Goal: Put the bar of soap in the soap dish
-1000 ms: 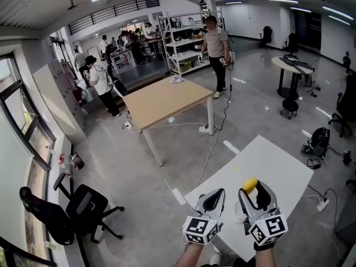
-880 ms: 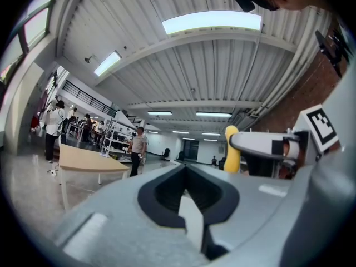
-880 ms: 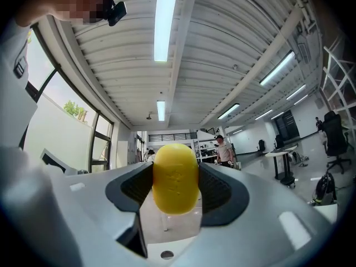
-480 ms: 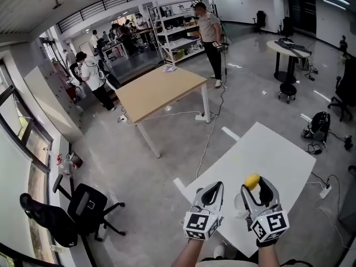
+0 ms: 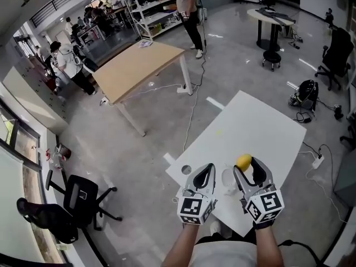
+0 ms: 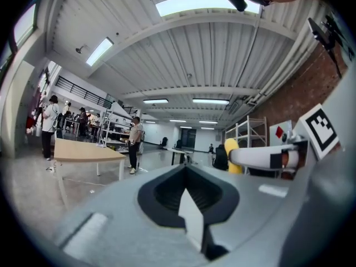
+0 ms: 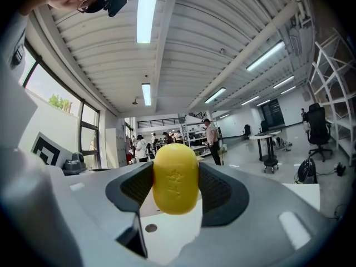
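Yellow and oval, the bar of soap is clamped by its sides between the dark ribbed pads of the right gripper, held in the air above the near part of a white table. A raised stamp runs down the soap's face, too soft to read. The only other markings are the black-and-white square patterns on the cube of each gripper. The left gripper hovers just beside the right one, its jaws brought together at the tips with nothing between them. On the table between the two grippers lies a pale, see-through shape; I cannot make out what it is. A small round hole shows near the table's left corner. Beyond, across bare grey floor, stands a wooden table, with a black office chair to the left, a dark round table far back, and a person standing by shelving, head cut off by the frame.
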A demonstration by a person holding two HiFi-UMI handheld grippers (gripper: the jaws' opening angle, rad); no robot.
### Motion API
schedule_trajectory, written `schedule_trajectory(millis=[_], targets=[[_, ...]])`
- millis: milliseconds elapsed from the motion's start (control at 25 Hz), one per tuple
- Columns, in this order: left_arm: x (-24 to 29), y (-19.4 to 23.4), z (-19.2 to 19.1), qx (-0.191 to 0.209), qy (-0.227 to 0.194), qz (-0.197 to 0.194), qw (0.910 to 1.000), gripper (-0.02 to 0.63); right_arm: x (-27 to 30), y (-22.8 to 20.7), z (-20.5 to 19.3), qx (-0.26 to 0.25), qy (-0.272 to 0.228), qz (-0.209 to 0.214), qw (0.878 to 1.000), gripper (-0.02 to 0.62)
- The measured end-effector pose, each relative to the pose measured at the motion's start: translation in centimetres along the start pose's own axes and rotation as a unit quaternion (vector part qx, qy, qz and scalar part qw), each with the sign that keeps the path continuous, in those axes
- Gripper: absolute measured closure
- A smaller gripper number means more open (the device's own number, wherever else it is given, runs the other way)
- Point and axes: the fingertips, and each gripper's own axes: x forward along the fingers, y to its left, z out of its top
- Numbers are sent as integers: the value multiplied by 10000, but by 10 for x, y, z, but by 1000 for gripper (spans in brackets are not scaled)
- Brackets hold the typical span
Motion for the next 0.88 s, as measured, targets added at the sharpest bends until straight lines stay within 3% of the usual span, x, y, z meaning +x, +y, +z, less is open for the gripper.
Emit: schedule_trajectory(millis=[240, 480, 880], targets=[[1, 2, -43, -93, 273, 158, 9995, 604, -3, -11, -61, 245, 615, -53, 9978, 334], [-1, 16, -74, 101, 411, 206, 9989, 604, 11, -8, -104, 353, 934, 24, 9950, 334], [-13, 19, -103, -277, 641, 212, 9973, 604, 22, -2, -151, 428, 1355, 110, 9898, 334]])
